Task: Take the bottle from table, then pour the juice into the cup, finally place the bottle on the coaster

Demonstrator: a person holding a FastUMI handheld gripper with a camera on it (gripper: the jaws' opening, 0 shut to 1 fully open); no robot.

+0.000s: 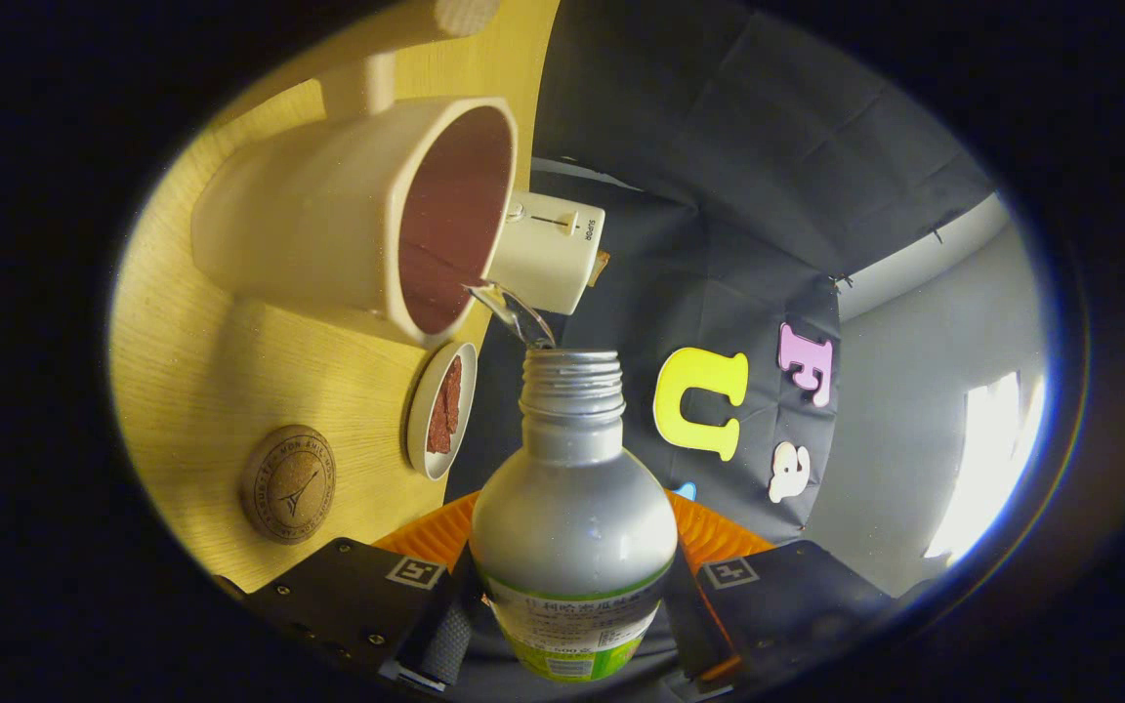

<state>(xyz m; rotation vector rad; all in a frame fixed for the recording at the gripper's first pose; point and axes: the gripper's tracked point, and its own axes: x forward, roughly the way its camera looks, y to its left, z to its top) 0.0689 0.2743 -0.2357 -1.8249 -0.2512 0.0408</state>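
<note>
Between gripper [572, 625] fingers, uncapped silver bottle [572, 508] sitting clamped, both fingers pressing its sides. Clear liquid [514, 310] streaming from bottle neck into cream cup [348, 215] on wooden bench [230, 391]. Round coaster [288, 483] lying nearby, beside small dish [440, 410].

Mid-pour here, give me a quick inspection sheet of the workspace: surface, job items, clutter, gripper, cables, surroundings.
Surface: light wooden table, seen rotated because the gripper is tipped.
Bottle: uncapped bottle between the fingers, mouth pointed at the cup.
Juice: clear stream runs from the bottle mouth to the cup rim.
Cup: cream cup with dark inside, standing on the table.
Coaster: round brown coaster on the table, nothing on it.
Clutter: small dish with reddish-brown contents beside the cup; white appliance behind the cup.
Gripper: gripper shut on the bottle.
Cables: nothing seen.
Surroundings: black cloth wall.
</note>
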